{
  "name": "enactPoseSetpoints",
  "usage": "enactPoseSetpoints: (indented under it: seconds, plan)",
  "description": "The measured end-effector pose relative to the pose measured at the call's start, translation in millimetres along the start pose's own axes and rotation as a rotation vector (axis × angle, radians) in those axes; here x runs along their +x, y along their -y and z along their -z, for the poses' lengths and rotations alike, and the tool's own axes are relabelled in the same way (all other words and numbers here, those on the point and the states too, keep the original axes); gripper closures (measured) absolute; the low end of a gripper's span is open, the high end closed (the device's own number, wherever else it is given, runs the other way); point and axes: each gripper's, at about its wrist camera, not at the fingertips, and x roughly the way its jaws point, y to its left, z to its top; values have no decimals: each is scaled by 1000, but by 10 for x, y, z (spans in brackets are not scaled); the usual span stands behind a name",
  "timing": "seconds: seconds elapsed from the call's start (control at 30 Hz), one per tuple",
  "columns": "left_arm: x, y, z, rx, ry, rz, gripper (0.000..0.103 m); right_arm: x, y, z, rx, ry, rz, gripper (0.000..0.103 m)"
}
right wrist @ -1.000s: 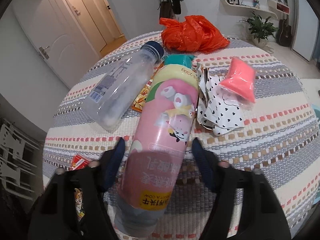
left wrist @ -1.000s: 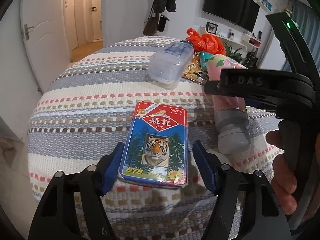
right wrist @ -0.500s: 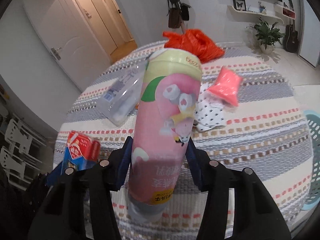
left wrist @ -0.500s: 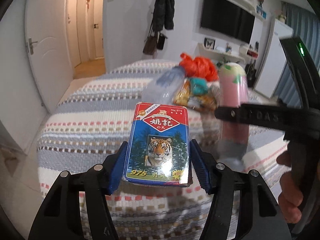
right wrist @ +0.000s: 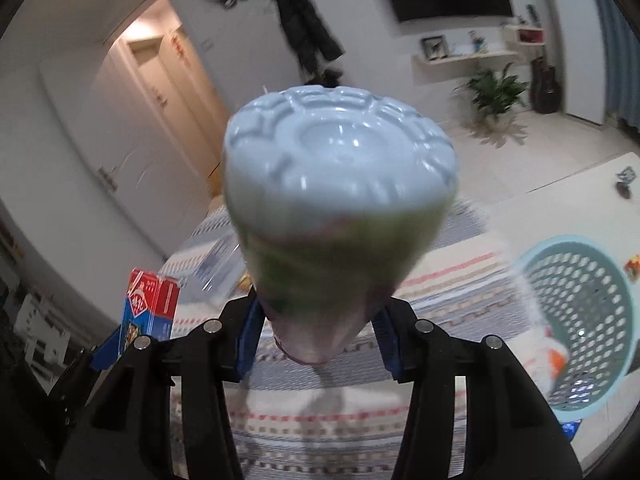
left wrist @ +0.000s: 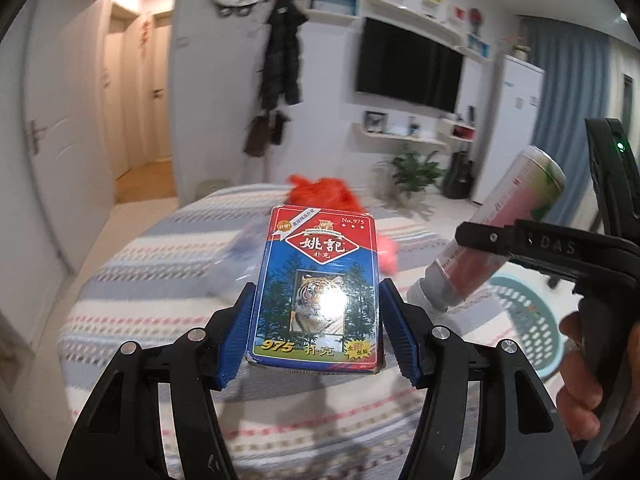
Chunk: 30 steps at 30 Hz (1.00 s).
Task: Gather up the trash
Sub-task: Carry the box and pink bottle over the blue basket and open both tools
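My left gripper (left wrist: 318, 332) is shut on a blue and red playing-card box with a tiger picture (left wrist: 318, 288) and holds it above the striped table (left wrist: 160, 320). My right gripper (right wrist: 318, 340) is shut on a pink and green drink bottle (right wrist: 340, 200), tilted so its pale base faces the camera. The bottle (left wrist: 504, 232) and right gripper (left wrist: 560, 248) show at the right of the left wrist view. The card box also shows at lower left of the right wrist view (right wrist: 150, 308). A light-blue perforated basket (right wrist: 580, 320) stands on the floor right of the table.
An orange plastic bag (left wrist: 324, 192) lies on the far side of the table. A clear bottle (right wrist: 216, 256) lies blurred on the cloth behind my held bottle. The basket also shows in the left wrist view (left wrist: 528, 320). Doors, a coat rack and a TV line the far walls.
Both grippers closed on their items, the card box and the bottle, and lifted them off the table. The bottle has tipped base-forward and both views have swung up and right toward the basket.
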Motion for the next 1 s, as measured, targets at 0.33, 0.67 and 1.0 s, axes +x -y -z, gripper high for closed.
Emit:
enactPoseSetpoints:
  seconds: [0.33,0.67,1.0]
  plan:
    - [268,911,-154,121,-12,128,44,-521,981,-114,136,78,82,57]
    - [816,1696,-57,176,-101,250,44,-613,2030,56,275,71,237,57]
    - [1299,2271,204,239,-192,315,44,-403,2612,402,329,-11,361,57]
